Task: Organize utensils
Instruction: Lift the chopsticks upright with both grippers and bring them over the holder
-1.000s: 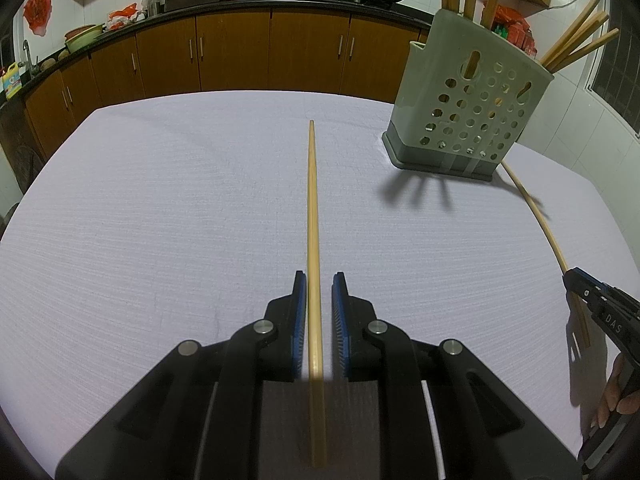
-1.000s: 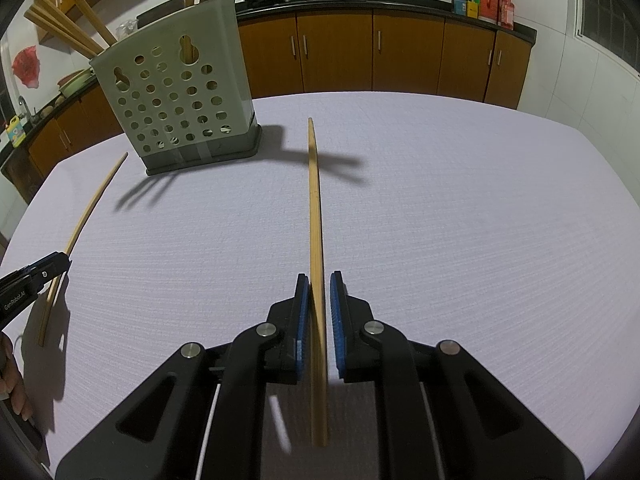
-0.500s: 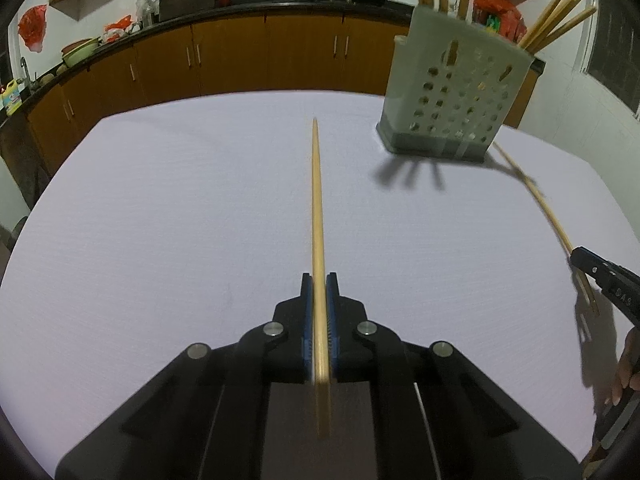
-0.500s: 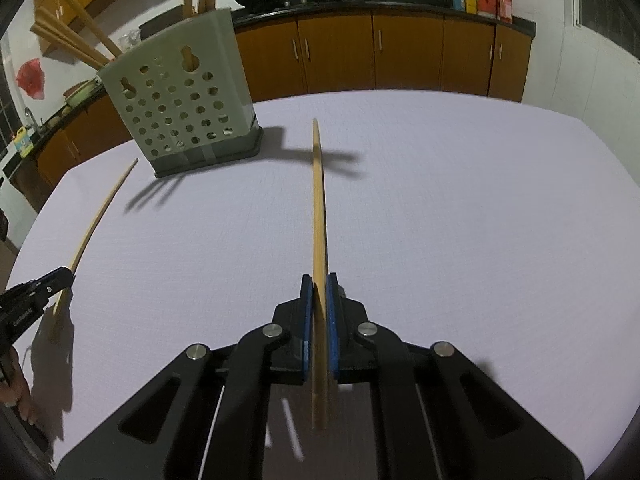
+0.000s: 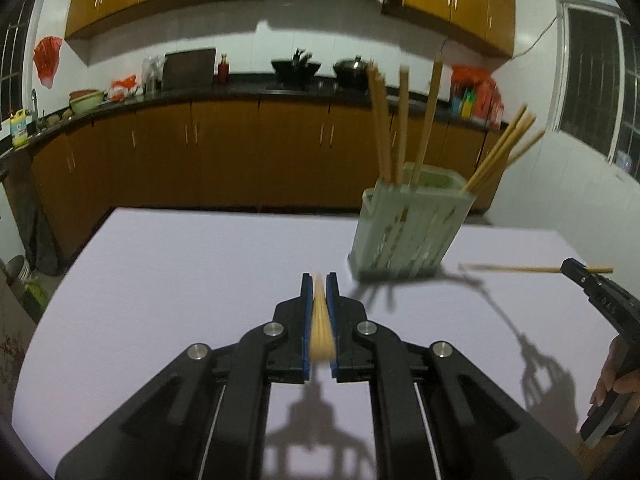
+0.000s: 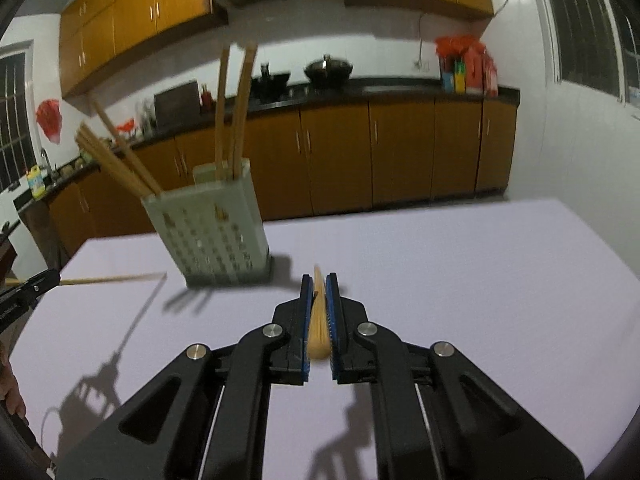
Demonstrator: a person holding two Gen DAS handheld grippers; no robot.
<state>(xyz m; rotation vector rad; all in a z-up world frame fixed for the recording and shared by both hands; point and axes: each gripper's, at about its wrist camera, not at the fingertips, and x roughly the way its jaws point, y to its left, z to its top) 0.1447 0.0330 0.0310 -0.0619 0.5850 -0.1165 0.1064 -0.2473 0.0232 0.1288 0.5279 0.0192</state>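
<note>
My left gripper (image 5: pixel 319 280) is shut on a wooden chopstick (image 5: pixel 320 328), lifted off the table and seen end-on. My right gripper (image 6: pixel 319 280) is shut on another wooden chopstick (image 6: pixel 318 328), also lifted. The right gripper's tip (image 5: pixel 576 269) shows at the right of the left wrist view, its chopstick (image 5: pixel 516 268) held level. The left gripper's tip (image 6: pixel 40 282) shows at the left of the right wrist view. The grey-green perforated utensil holder (image 5: pixel 412 232) stands on the table with several chopsticks in it; it also shows in the right wrist view (image 6: pixel 212 232).
The white-clothed table (image 5: pixel 180 280) spreads under both grippers. Brown kitchen cabinets (image 5: pixel 240 152) and a dark counter with woks run behind it. A window (image 5: pixel 600 88) is at the right.
Both grippers have risen and tilted up with their chopsticks, which left the table. The view now looks level across the table toward the holder.
</note>
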